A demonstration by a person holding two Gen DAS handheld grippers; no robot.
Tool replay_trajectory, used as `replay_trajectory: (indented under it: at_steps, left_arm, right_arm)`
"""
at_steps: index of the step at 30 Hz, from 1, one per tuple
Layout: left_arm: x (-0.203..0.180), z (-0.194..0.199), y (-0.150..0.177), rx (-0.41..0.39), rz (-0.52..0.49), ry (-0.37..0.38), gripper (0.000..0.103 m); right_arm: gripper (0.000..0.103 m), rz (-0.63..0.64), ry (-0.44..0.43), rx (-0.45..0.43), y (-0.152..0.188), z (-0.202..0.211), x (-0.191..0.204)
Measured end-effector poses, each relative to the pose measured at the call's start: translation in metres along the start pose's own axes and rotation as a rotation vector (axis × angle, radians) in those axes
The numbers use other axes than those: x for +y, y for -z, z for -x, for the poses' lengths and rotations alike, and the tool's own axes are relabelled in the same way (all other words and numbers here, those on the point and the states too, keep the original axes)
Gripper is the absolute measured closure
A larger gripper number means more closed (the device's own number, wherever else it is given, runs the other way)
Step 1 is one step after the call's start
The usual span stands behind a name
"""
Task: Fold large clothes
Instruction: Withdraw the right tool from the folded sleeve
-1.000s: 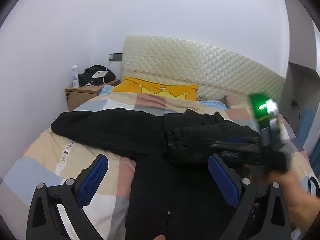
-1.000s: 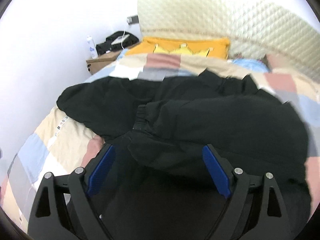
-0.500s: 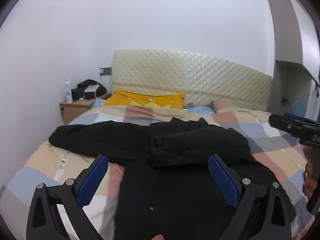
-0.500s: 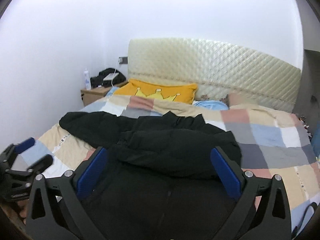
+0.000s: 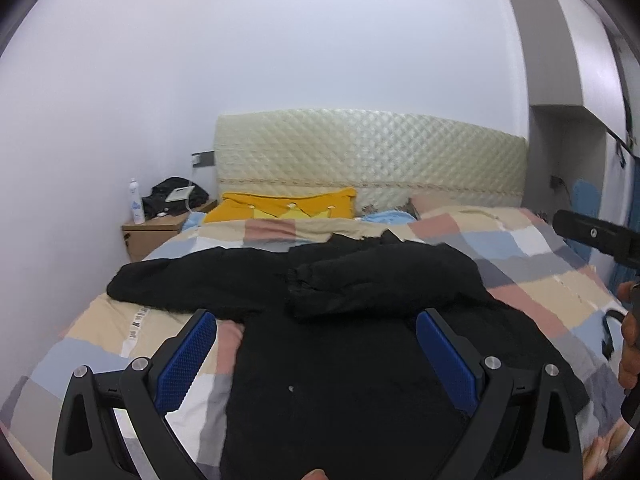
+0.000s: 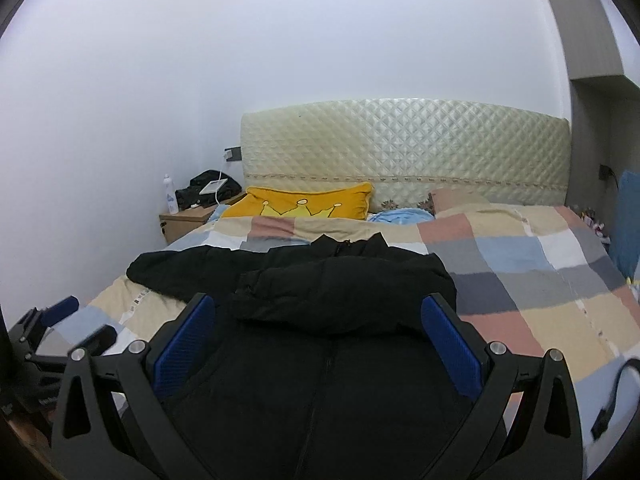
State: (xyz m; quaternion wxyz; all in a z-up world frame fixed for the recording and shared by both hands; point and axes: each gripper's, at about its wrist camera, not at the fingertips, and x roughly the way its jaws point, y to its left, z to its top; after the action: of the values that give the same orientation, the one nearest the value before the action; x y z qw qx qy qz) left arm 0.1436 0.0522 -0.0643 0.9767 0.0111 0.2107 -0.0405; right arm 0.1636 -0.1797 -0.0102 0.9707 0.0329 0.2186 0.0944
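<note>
A large black jacket [image 6: 320,380] lies spread on a bed covered by a checked quilt [image 6: 540,280] in pastel blue, pink, beige and grey. The jacket's front faces up, its zip running toward the camera. One sleeve [image 6: 340,300], the one on the person's right, is already folded across the chest, its cuff pointing left. The other sleeve [image 5: 180,284] lies stretched out flat toward the left edge of the bed.

Both tools hover above the lower part of the jacket, touching nothing. The left tool [image 5: 316,356] has its blue-padded fingers spread wide and empty. The right tool [image 6: 318,340] is likewise released, fingers wide apart, nothing between them. The left wrist view catches the right tool at its far right edge, with the person's hand [image 5: 628,344] on it.

The step in hand appears to be folding the outstretched left sleeve. To do it well, the left tool would best reach to the cuff end of that sleeve, pinch only the sleeve fabric and not the quilt beneath, then lift it just clear and carry it across so it lies over the folded sleeve. The right tool could press the shoulder to keep the body from dragging. Thick padded fabric tends to spring back, so lay it down slowly.

A yellow pillow [image 6: 308,204], a quilted headboard [image 6: 400,148] and a nightstand [image 5: 156,232] sit beyond.
</note>
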Motion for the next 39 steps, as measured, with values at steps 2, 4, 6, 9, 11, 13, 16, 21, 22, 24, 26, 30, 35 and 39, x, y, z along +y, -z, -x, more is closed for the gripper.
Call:
replay_trajectory:
  at_steps: [2,4,6,9,11,13,16,21,22,24,26,30,35,39]
  left_arm:
    - [-0.006,-0.001,0.002,0.009,-0.021,0.01,0.001]
    - [-0.007,-0.002,0.003,0.011,-0.027,0.007,0.001]
    - [-0.005,-0.001,0.003,0.015,-0.009,0.022,0.001]
    - [-0.002,-0.001,0.006,0.032,0.026,0.043,0.001]
    - [0.0,0.0,0.008,0.038,0.036,0.042,0.001]
    - [0.0,0.001,0.012,0.041,0.039,0.04,0.001]
    - [0.001,0.001,0.014,0.047,0.042,0.045,0.001]
    - [-0.002,0.002,0.02,0.046,0.009,0.027,0.001]
    - [-0.001,0.002,0.022,0.052,0.011,0.031,0.001]
    - [0.002,-0.001,0.026,0.071,0.023,0.039,0.001]
    - [0.004,-0.005,0.029,0.087,0.032,0.045,0.001]
    - [0.006,-0.016,0.033,0.114,0.044,0.069,0.001]
    - [0.003,-0.029,0.043,0.16,0.038,0.1,0.001]
    - [0.004,-0.038,0.046,0.19,0.049,0.12,0.001]
  right_arm:
    - [0.0,-0.035,0.005,-0.001,0.007,0.01,-0.006]
    - [0.0,-0.056,0.0,-0.018,0.013,0.024,-0.01]
    - [0.0,-0.071,-0.004,-0.029,0.018,0.037,-0.015]
    - [0.0,-0.065,0.013,-0.027,0.025,0.046,-0.019]
    - [0.0,-0.05,0.032,-0.021,0.032,0.05,-0.019]
    - [0.0,-0.032,0.038,-0.003,0.042,0.052,-0.019]
    - [0.0,-0.026,0.045,0.022,0.06,0.054,-0.02]
    - [0.0,-0.04,0.043,0.042,0.081,0.059,-0.025]
    - [0.0,-0.049,0.048,0.051,0.087,0.059,-0.027]
    - [0.0,-0.057,0.054,0.064,0.096,0.058,-0.029]
    - [0.0,-0.056,0.066,0.075,0.101,0.056,-0.029]
    - [0.0,-0.086,0.073,0.057,0.104,0.055,-0.033]
    - [0.0,-0.095,0.104,0.05,0.108,0.044,-0.035]
    - [0.0,-0.059,0.107,0.051,0.11,0.04,-0.028]
